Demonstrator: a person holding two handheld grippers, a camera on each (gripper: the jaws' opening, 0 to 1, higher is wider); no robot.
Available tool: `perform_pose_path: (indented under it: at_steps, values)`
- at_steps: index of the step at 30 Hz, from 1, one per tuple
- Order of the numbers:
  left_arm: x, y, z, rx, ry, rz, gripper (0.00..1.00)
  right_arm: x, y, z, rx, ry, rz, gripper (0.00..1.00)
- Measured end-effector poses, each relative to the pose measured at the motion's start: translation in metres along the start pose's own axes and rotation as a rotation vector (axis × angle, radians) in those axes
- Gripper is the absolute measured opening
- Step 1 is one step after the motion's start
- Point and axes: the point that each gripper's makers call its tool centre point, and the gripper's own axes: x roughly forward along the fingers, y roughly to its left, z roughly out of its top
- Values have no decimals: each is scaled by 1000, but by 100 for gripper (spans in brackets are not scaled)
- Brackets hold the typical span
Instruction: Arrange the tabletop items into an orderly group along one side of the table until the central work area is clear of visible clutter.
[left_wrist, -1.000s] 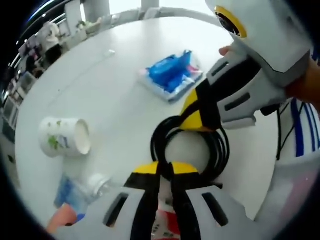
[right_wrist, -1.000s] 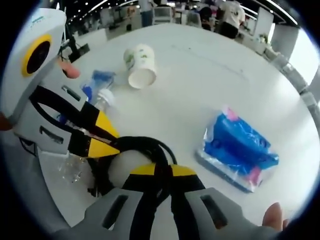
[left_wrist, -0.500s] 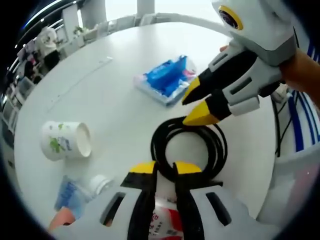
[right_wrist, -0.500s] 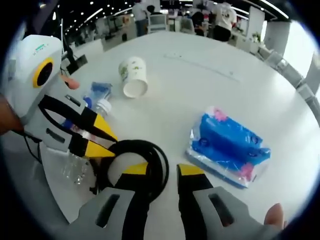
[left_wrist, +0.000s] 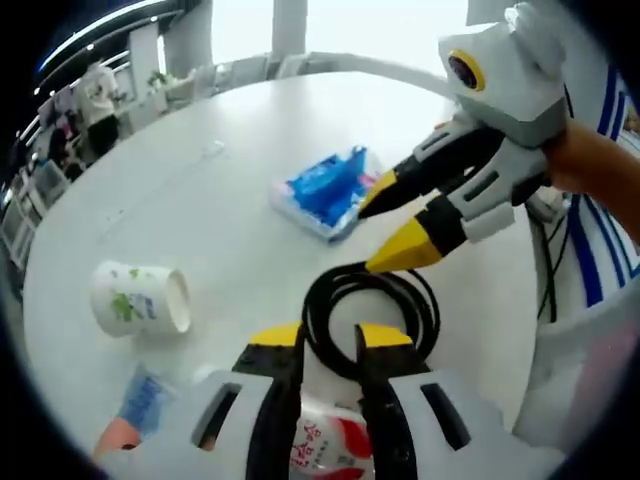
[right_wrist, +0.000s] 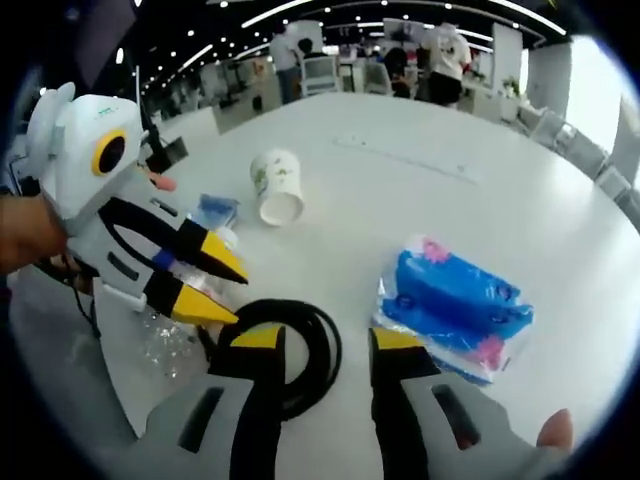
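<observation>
A coiled black cable (left_wrist: 316, 315) lies flat on the white round table (left_wrist: 200, 200), just past my left gripper (left_wrist: 330, 338), which is open with nothing in it. My right gripper (left_wrist: 385, 228) comes in from the right, open, its yellow tips hovering over the coil's far side. In the right gripper view the cable (right_wrist: 290, 307) lies between my right gripper (right_wrist: 325, 340) and the left gripper (right_wrist: 228, 292), both open. Beyond the coil are a blue tissue pack (left_wrist: 325, 185) (right_wrist: 455, 305), a paper cup (left_wrist: 140, 298) (right_wrist: 280, 185) on its side and a clear bottle (right_wrist: 190, 330) with a blue label.
A red-and-white packet (left_wrist: 320, 450) lies under my left gripper. The table's (right_wrist: 400, 200) near edge runs close to both grippers. A thin black wire (left_wrist: 550, 270) hangs by the person's striped sleeve. Chairs and people stand beyond the far edge.
Both grippers were shut on the cable a second ago. They have opened, let it go and drawn back, and the coil now rests on the table.
</observation>
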Motion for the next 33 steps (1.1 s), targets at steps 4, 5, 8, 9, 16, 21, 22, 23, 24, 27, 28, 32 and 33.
perform_pose_path:
  at_steps: [4,5,8,9,16,21,22,23,24,27,28,32,33]
  values:
    - [-2,-1,3,9,-33,-25,28,-1,4,2,-15,-18,17,44]
    - [-3,-2,3,10,-37,-34,29,-2,5,2,-22,-19,24,45]
    - [-6,-6,7,5,-88,-74,33,-4,8,3,-46,-28,40,49]
    - [-8,-4,5,-4,-85,-74,35,-4,8,3,-49,-28,41,51]
    - [-18,-11,15,-24,-192,-151,46,-7,16,7,-75,-52,75,58]
    - [-26,-13,22,-43,-265,-185,56,-9,23,11,-93,-70,97,64]
    - [-28,-14,22,-45,-274,-196,57,-10,24,12,-91,-75,104,65]
    - [-29,-15,22,-44,-282,-200,58,-10,24,12,-90,-81,107,67]
    - [-30,-14,22,-47,-286,-203,59,-11,24,13,-90,-85,110,68]
    - [-36,-18,27,-63,-332,-233,62,-13,27,14,-89,-97,126,70]
    - [-37,-18,27,-64,-339,-235,65,-13,27,14,-90,-98,128,71]
    - [-38,-22,28,-55,-344,-252,70,-15,29,16,-84,-113,139,74]
    - [-39,-23,28,-58,-348,-258,71,-15,30,16,-82,-116,143,76]
